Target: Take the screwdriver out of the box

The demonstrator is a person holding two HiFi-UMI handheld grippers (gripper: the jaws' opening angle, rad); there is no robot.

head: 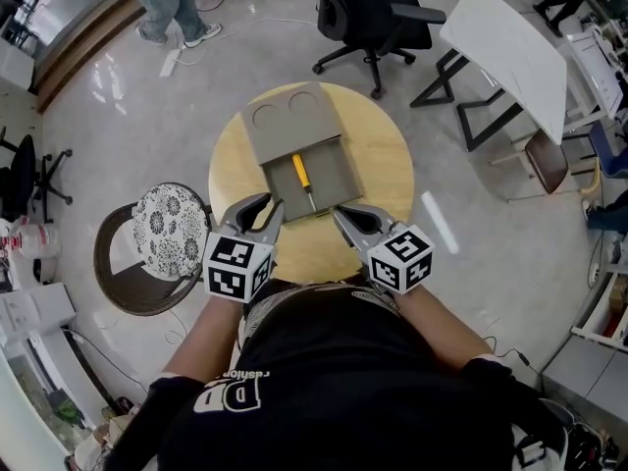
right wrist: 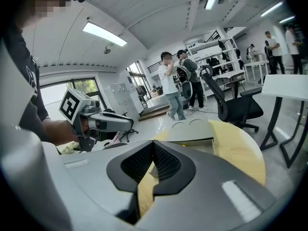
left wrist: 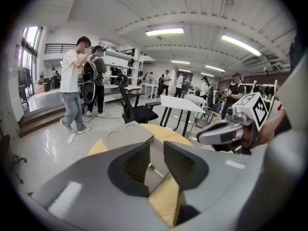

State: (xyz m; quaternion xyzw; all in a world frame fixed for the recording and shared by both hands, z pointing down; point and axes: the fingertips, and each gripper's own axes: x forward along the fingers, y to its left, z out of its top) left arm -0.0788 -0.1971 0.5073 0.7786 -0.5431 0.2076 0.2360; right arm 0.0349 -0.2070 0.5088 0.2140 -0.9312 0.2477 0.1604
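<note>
A screwdriver (head: pixel 302 177) with a yellow handle lies in the pulled-out drawer (head: pixel 339 170) of a flat grey box (head: pixel 294 121) on a round wooden table (head: pixel 383 155). My left gripper (head: pixel 270 206) hovers at the drawer's front left corner, open, with nothing between its jaws. In the left gripper view the screwdriver (left wrist: pixel 155 169) shows through the gap of the left gripper (left wrist: pixel 156 146), farther off. My right gripper (head: pixel 340 212) sits at the drawer's front right corner, shut and empty. In the right gripper view the right gripper (right wrist: pixel 154 146) points at the box (right wrist: pixel 192 129).
A round stool with a patterned cushion (head: pixel 167 229) stands left of the table. A black office chair (head: pixel 378 18) and a white folding table (head: pixel 510 52) stand beyond it. People (left wrist: pixel 74 83) stand farther back in the room.
</note>
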